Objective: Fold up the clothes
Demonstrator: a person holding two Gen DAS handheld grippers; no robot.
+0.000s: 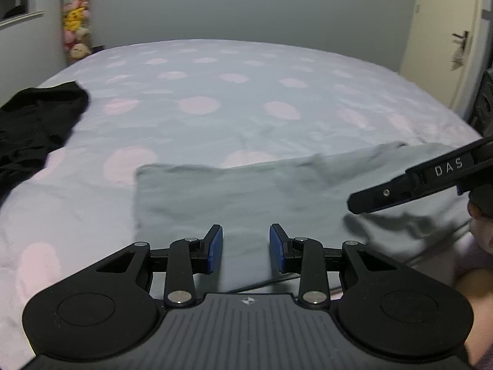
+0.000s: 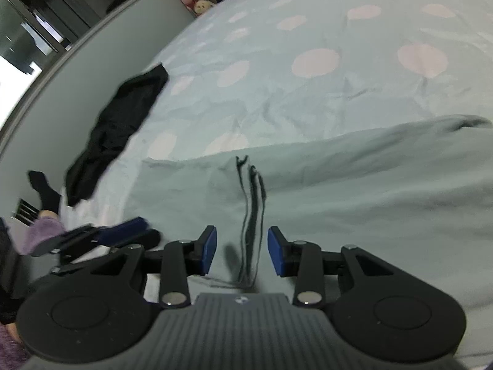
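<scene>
A grey-green garment (image 1: 234,194) lies flat on the bed, near its front edge; it fills the right wrist view (image 2: 354,191), with dark drawstrings (image 2: 251,215) running down its near part. My left gripper (image 1: 246,246) is open and empty, just above the garment's near edge. My right gripper (image 2: 242,251) is open and empty, with the drawstrings lying between its fingers. The right gripper also shows in the left wrist view (image 1: 409,182) at the right, over the garment. The left gripper shows at the left in the right wrist view (image 2: 101,237).
The bed has a pale sheet with pink dots (image 1: 246,92). A black garment (image 1: 34,123) lies crumpled at the bed's left edge, also in the right wrist view (image 2: 117,135). Plush toys (image 1: 75,15) hang at the far left. A door (image 1: 443,30) stands at the right.
</scene>
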